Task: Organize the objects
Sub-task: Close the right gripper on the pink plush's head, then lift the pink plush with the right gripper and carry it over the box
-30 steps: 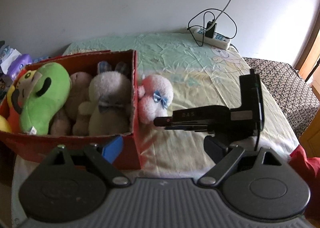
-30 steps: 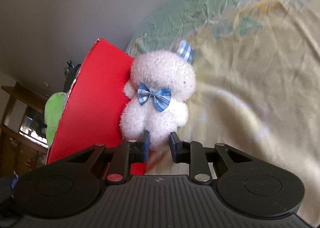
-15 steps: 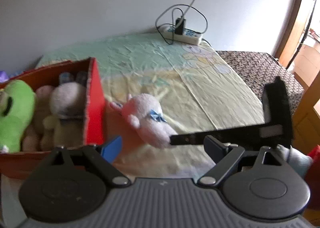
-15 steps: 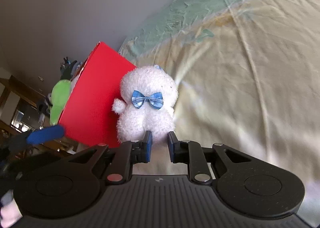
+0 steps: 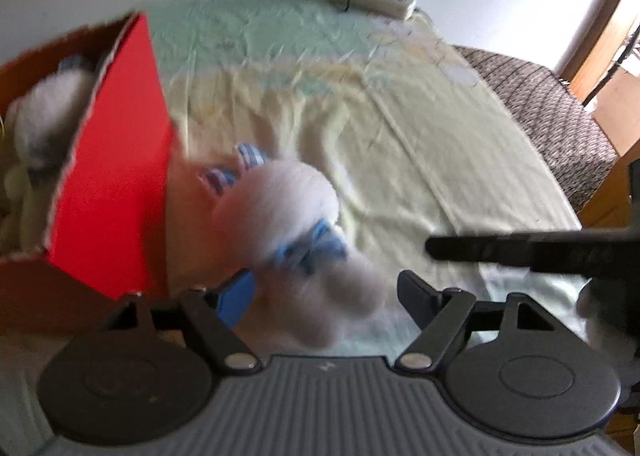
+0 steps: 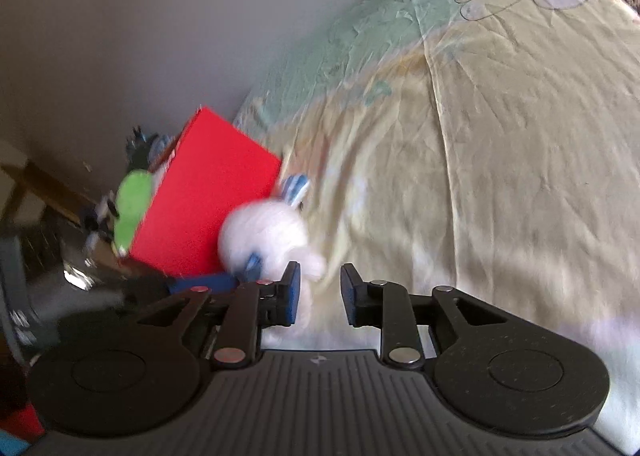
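- The white plush bunny [image 5: 280, 208] lies on the bed sheet [image 5: 420, 144] just beside the red box [image 5: 116, 176], which already holds other soft toys.
- My left tongs [image 5: 324, 292] straddle its lower body, and their jaws are closing; the blue pad [image 5: 236, 296] sits at its flank, though the picture is blurred, so I cannot say it presses yet.
- My right tongs [image 6: 320, 292] are opening, and the bunny is off beside their left pad, not between them, so I count them released.
- I judge the toy light, soft and squashy, with fluffy pile that could slip.
- The firm middle of the body, below the blue bow [image 5: 316, 244], seems the best hold; ears or a limb would let it dangle.
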The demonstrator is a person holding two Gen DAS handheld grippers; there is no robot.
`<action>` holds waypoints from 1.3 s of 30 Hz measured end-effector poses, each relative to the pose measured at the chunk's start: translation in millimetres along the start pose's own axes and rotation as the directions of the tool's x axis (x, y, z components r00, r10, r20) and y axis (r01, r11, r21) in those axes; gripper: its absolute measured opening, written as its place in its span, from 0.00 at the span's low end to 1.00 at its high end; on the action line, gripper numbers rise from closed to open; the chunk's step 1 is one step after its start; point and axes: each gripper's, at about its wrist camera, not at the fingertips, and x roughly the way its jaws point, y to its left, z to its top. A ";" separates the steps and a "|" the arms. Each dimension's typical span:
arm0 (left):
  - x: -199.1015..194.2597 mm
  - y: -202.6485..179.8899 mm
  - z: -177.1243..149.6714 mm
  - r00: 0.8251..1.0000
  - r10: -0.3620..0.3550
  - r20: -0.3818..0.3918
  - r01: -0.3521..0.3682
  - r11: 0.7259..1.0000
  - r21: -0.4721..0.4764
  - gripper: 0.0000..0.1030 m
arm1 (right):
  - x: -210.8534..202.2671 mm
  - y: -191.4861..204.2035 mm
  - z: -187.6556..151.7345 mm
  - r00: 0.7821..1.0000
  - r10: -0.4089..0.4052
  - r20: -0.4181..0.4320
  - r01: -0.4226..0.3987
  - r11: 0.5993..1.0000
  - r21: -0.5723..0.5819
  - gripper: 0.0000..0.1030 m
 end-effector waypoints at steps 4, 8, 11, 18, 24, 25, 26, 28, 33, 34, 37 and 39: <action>11.5 2.1 -2.1 0.998 0.053 -0.021 -0.053 0.999 -0.005 0.81 | 20.6 -2.3 6.8 0.996 0.085 -0.008 -0.084 0.994 0.065 0.33; 17.2 7.1 -3.7 0.997 0.063 -0.034 -0.064 0.998 -0.028 0.89 | 50.1 -0.3 9.8 0.990 0.133 -0.044 -0.129 0.987 0.095 0.43; 21.1 8.4 -2.6 0.998 0.055 -0.040 -0.056 0.998 -0.030 0.89 | 68.2 0.1 10.5 0.988 0.132 -0.075 -0.124 0.988 0.093 0.48; 37.7 8.8 6.7 0.995 0.076 -0.062 -0.078 0.996 -0.037 0.88 | 80.2 -0.7 5.7 0.979 0.177 -0.102 -0.163 0.978 0.127 0.47; 32.9 6.8 7.9 0.993 0.103 -0.065 -0.104 0.994 -0.020 0.75 | 66.7 0.2 1.6 0.979 0.174 -0.101 -0.160 0.978 0.134 0.38; 32.4 5.3 8.7 0.992 0.104 -0.070 -0.105 0.994 -0.012 0.74 | 65.1 0.1 1.3 0.980 0.172 -0.100 -0.157 0.978 0.140 0.37; 32.4 2.9 9.8 0.991 0.106 -0.078 -0.107 0.994 -0.001 0.72 | 62.8 0.4 0.4 0.981 0.169 -0.099 -0.154 0.978 0.141 0.37; 30.5 -1.1 9.8 0.991 0.106 -0.087 -0.105 0.994 0.017 0.70 | 56.6 1.9 -2.0 0.983 0.159 -0.090 -0.145 0.979 0.141 0.36; 23.4 -12.5 10.2 0.992 0.089 -0.086 -0.085 0.995 0.053 0.69 | 37.6 2.9 -7.7 0.986 0.158 -0.057 -0.147 0.975 0.165 0.32; 22.4 -14.9 10.4 0.992 0.089 -0.086 -0.084 0.994 0.063 0.69 | 34.1 3.4 -8.9 0.986 0.157 -0.053 -0.146 0.975 0.168 0.31; 21.0 -24.4 12.0 0.991 0.099 -0.094 -0.089 0.991 0.105 0.69 | 24.8 6.3 -13.3 0.988 0.146 -0.039 -0.138 0.977 0.165 0.31; 20.7 -31.5 12.9 0.991 0.100 -0.089 -0.088 0.988 0.127 0.69 | 20.3 8.6 -15.3 0.990 0.141 -0.026 -0.135 0.977 0.165 0.31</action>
